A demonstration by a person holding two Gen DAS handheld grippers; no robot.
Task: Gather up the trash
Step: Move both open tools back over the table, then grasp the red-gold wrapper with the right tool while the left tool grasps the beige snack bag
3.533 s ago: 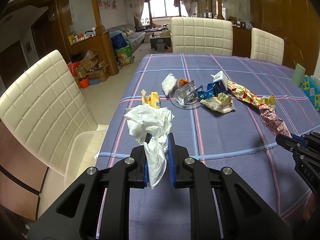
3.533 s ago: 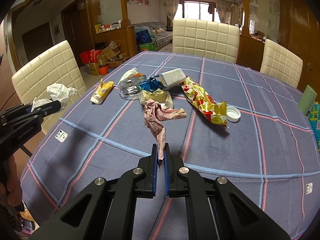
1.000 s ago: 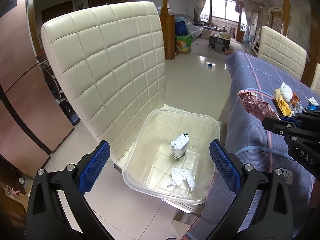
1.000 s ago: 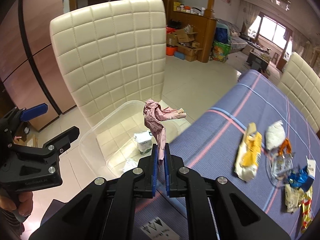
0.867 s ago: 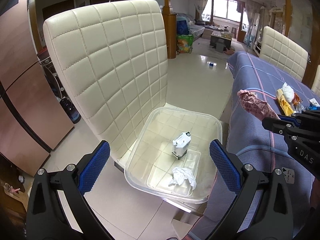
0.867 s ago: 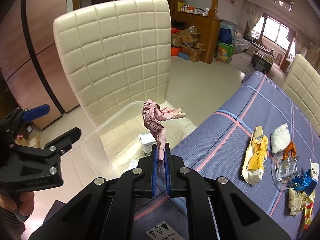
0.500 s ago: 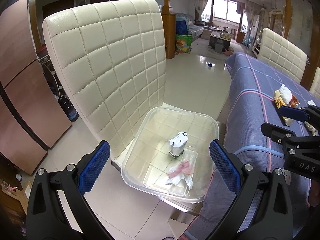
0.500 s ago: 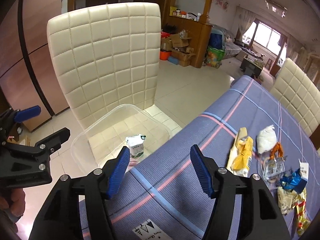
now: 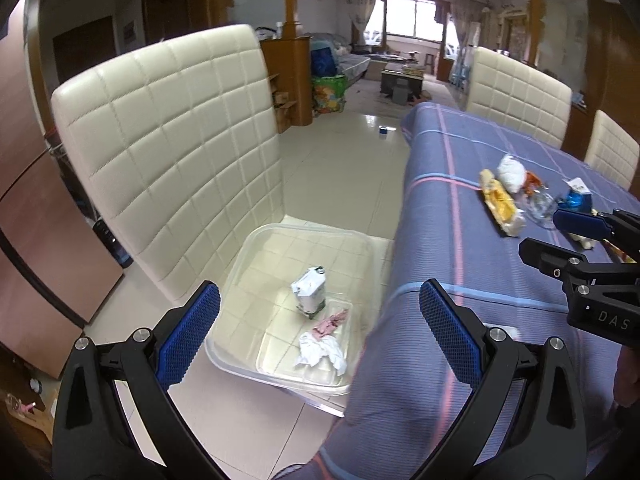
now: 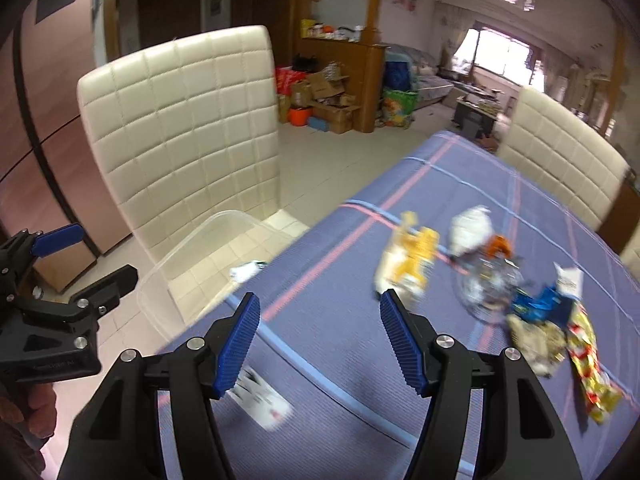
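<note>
Clearly "DAS" printed on right tool [image 9: 576, 236]; both tools wide, empty; left tool [image 9: 320, 330] over bin [image 9: 256, 240].

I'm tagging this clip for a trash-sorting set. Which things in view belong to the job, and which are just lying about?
Job:
- clear plastic bin on the chair seat, holding a crumpled white tissue, a pink wrapper and a small white carton
- yellow snack wrapper
- white crumpled bag
- blue wrapper

Lying about:
- cream quilted chair
- cardboard boxes
</note>
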